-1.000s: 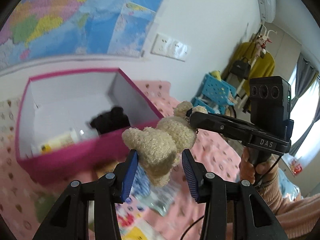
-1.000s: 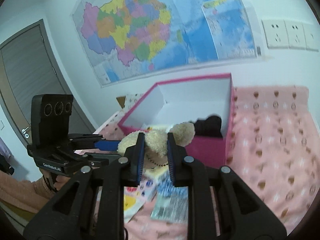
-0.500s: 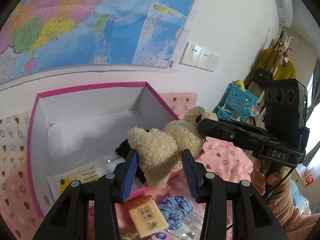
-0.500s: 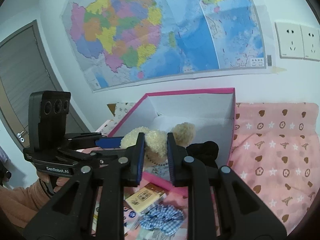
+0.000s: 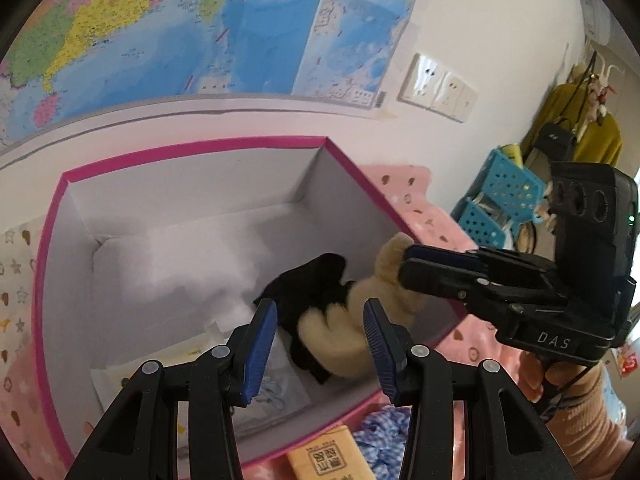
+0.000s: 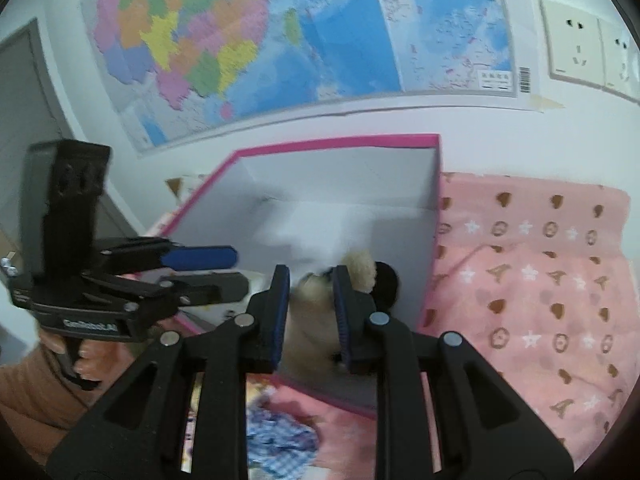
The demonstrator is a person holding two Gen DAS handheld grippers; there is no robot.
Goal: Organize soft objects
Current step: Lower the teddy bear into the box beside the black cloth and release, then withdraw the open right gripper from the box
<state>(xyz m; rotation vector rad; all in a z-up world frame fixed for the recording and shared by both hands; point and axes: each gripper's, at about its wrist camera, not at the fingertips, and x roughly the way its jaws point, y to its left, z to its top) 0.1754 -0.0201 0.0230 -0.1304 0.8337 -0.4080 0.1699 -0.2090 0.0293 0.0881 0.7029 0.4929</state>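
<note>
Both grippers have come forward and down since a second ago, when the plush bear hung in the air short of the box; now it sits inside the pink box [image 5: 188, 148], low against the near right wall.

That box stands open on the pink bedspread [image 6: 536, 264], below the wall map [image 5: 168, 28], its white floor already holding a black soft item [image 5: 308, 280] and a flat packet [image 5: 136, 368].

The plush bear [image 5: 340, 328] lies across the black item, its long axis running from the left gripper toward the right gripper, head end to the right.

The right gripper [image 6: 308, 308] is clamped on the bear's head, jaws close together with fur bulging between them, though blur makes the exact contact hard to read.

The left gripper [image 5: 318, 344] stands apart, its blue pads either side of the bear's rump without seeming to press it.

So the bear lies directly ahead of and below both tools, and the right one is the only hold left; releasing there should drop it in.

Outside the near wall lie a blue checked scrunchie [image 6: 280, 436] and a tan card [image 5: 328, 456], both still unsorted.
</note>
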